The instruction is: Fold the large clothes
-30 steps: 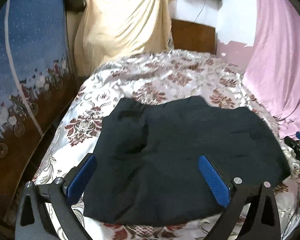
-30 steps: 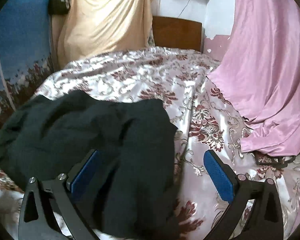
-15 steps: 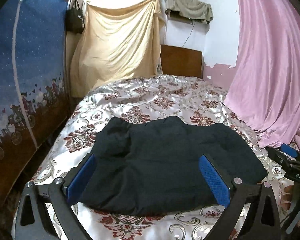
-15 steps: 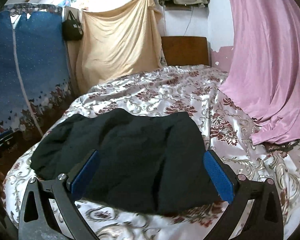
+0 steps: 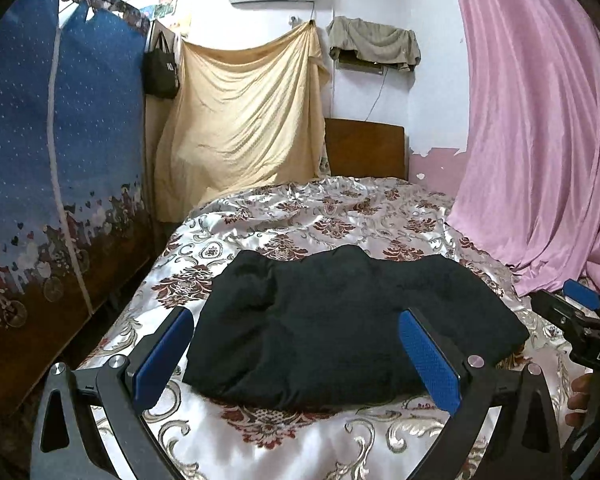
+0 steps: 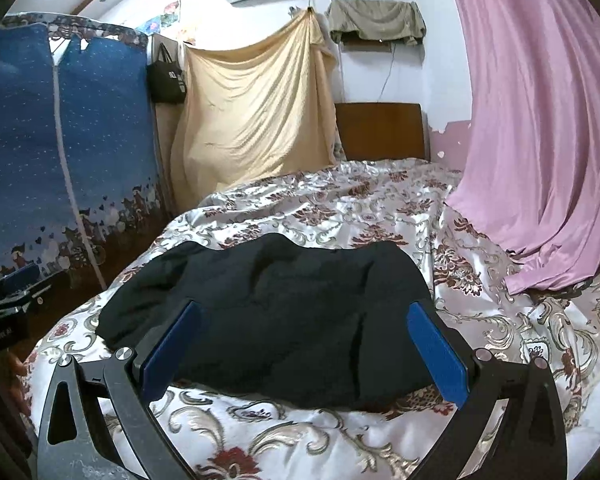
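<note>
Black garment [image 5: 340, 320] folded on the bed [image 5: 300, 216], both tools spread apart, empty.
Slippery satin: regrabbing with left tool [image 5: 296, 354] or right tool [image 6: 304, 350] could undo the fold.

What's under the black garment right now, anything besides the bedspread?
The black garment lies on the floral bedspread, which shows all around it. Nothing else pokes out, but whatever lies beneath its bulk is covered.

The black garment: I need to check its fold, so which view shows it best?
The left wrist view: the black garment lies whole on the bedspread, its right end visible. The right wrist view shows it too, closer, with the fingers covering more of its near edge.
</note>
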A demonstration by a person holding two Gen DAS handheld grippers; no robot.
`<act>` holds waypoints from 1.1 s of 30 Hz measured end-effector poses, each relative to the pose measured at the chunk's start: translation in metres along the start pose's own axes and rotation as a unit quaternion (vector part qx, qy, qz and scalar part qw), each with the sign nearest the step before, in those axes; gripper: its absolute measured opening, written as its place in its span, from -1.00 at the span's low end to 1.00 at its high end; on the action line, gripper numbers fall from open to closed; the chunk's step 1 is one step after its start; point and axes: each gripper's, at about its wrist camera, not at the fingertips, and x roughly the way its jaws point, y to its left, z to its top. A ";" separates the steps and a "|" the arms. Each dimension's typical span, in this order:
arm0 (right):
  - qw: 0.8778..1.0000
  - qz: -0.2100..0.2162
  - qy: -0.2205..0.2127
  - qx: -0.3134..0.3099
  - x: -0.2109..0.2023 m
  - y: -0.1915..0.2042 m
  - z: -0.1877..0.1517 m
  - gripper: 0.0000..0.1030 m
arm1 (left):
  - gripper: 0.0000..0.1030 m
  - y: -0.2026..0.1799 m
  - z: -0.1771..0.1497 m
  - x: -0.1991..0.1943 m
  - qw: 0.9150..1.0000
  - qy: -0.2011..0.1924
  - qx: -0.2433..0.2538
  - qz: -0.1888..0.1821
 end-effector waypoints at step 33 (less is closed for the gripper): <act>0.999 0.003 -0.039 -0.008 -0.054 0.024 -0.069 0.97 | 1.00 -0.005 -0.066 -0.050 0.999 -0.018 0.031 0.021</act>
